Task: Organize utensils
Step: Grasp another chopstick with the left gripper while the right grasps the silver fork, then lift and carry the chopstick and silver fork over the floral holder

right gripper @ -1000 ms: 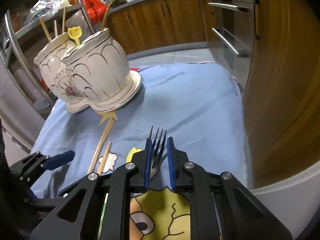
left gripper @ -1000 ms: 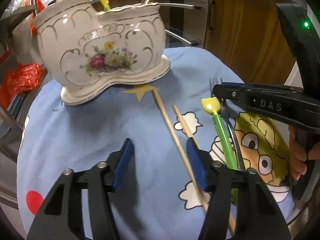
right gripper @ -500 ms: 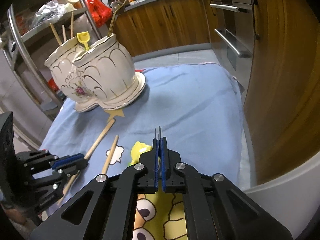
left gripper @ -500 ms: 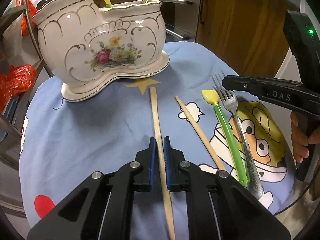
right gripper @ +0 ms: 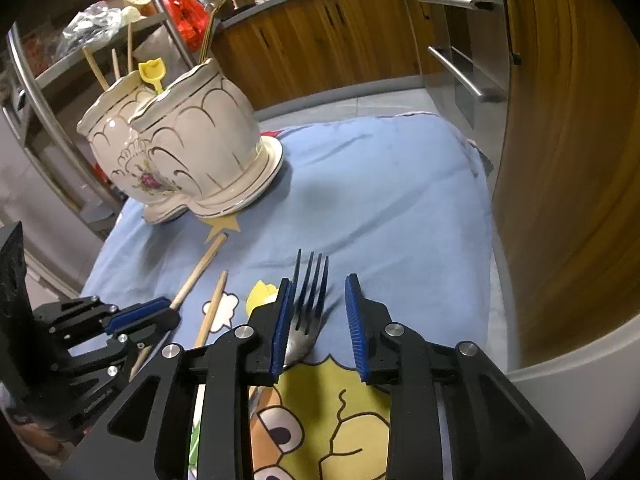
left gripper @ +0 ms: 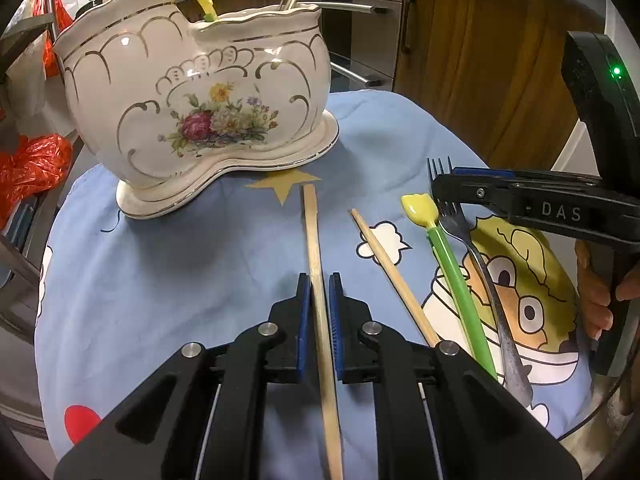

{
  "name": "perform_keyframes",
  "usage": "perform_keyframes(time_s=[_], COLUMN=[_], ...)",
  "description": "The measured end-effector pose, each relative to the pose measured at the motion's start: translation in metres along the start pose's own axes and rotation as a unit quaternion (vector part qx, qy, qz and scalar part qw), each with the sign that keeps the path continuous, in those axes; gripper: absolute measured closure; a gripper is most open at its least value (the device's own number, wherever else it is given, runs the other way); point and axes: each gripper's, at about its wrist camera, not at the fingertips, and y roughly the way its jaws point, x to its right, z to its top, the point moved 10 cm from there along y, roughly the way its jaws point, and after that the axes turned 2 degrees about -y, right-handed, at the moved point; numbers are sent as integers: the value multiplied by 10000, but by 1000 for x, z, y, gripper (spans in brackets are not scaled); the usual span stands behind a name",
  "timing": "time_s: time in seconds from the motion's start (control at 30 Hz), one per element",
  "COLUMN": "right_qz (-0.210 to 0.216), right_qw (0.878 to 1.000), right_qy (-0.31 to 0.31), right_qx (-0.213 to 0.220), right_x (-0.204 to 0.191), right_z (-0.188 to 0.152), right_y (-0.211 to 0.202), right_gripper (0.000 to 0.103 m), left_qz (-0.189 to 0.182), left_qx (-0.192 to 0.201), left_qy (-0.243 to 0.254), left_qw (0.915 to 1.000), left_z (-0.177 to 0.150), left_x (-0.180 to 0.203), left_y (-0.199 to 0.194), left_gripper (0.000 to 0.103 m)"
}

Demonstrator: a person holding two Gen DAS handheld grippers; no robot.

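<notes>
Porcelain holder (left gripper: 200,96) sits ahead-left of our L gripper (left gripper: 319,312), jaws narrow, clamped on a chopstick (left gripper: 316,264). R gripper (right gripper: 318,320): jaws just opened, fork (right gripper: 310,296) lies betw. them, unpinched.

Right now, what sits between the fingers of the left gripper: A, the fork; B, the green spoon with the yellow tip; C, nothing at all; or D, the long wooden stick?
D: in the left wrist view the left gripper has its blue pads closed around the long wooden stick, while the fork and green spoon lie off to the side on the cloth.
</notes>
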Motion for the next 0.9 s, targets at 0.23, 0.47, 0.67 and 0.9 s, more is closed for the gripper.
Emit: perform_keyframes(time_s=[0.23, 0.47, 0.67, 0.9], right_qz=[95, -276, -543, -834], right_qw=[9999, 9966, 9838, 9497], right_qy=[-113, -594, -992, -1655], right_qx=[-17, 499, 1391, 2526], right_x=[-7, -17, -35, -71], right_z=[1, 9, 27, 39], right_y=[1, -31, -89, -149], right_gripper=[90, 100, 100, 100], left_qz=[161, 159, -10, -69], left_qx=[134, 395, 1016, 1838], left_qy=[85, 90, -42, -148], left_qw=[9997, 9991, 9948, 9828], left_z=[5, 11, 21, 38], left_x=[0, -2, -11, -20], left_y=[9, 1, -37, -88], left_gripper=[94, 97, 97, 97])
